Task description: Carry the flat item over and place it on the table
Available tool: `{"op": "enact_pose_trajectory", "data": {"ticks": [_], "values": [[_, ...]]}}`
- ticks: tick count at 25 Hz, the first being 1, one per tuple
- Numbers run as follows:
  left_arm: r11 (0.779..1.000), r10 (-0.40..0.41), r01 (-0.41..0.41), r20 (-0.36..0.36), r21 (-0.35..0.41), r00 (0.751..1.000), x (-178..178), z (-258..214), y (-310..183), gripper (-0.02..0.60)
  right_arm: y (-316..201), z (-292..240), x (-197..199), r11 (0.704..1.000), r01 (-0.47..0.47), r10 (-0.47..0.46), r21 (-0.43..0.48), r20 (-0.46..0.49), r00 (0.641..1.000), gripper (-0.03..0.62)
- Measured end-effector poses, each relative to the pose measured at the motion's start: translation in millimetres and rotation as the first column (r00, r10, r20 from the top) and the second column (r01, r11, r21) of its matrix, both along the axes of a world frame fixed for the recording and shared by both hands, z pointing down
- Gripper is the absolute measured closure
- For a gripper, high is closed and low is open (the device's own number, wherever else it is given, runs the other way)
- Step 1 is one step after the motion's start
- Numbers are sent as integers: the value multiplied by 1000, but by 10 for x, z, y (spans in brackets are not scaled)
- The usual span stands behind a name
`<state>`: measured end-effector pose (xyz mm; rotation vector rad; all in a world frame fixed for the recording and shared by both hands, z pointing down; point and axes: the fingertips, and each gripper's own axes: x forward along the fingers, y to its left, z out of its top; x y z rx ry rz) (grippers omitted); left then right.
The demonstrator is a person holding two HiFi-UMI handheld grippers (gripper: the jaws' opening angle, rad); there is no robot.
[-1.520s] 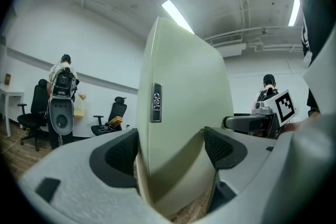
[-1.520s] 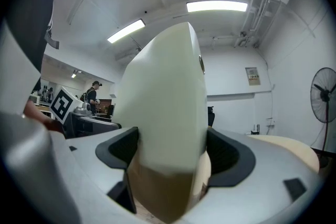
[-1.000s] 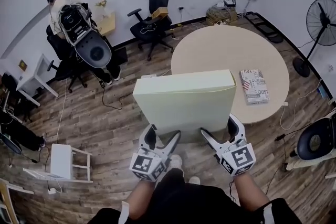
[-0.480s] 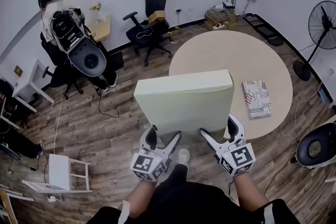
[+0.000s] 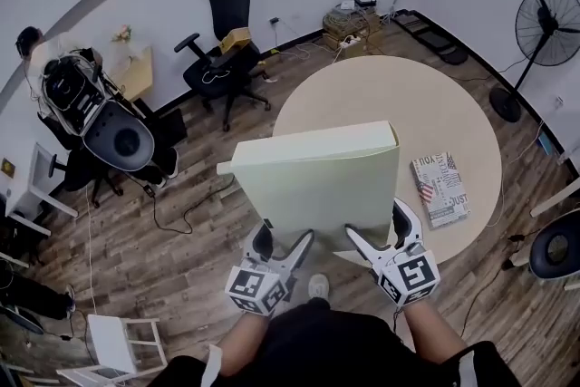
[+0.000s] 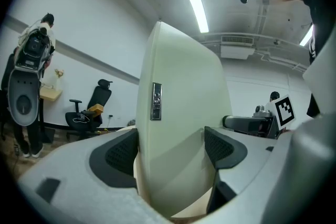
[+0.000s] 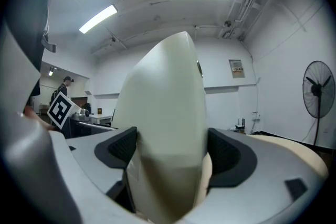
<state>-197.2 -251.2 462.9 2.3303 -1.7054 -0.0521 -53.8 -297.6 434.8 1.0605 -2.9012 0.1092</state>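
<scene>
The carry step was in hand: the pale green flat item (image 5: 317,181) hung in the air, standing on edge in front of the person, and in the head view it overlapped the near left rim of the round table (image 5: 399,95) without resting on it. The left gripper (image 5: 285,236) clamped the item's lower edge toward the left and the right gripper (image 5: 376,224) clamped it toward the right. Each gripper view showed the slab filling the gap between the jaws, which stood only as far apart as its thickness. The dark pads (image 6: 122,152) pressed against both faces, so neither gripper was empty. A printed book (image 5: 440,188) lay on the near right part of the table, just beside the item's right edge as seen from above. The far and left parts of the tabletop looked bare. By my reading, the next move called for bringing the slab farther over the table and tipping it from upright to flat. It should go down left of the book, so as not to land on it, before either gripper let go.
</scene>
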Motion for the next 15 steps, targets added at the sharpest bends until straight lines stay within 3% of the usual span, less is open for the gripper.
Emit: {"op": "enact_pose_trajectory", "data": {"ticks": [6,15], "values": [[995,99,-98,19,-32,995,-102,118,-596,210,-468,159,-59,996,-83,83,-42,-5,997,210],[967,233,-233,-8,-100,972,-80,323,-1254,210,-948,349,-9,971,-225,223,-81,-27,974,207]]}}
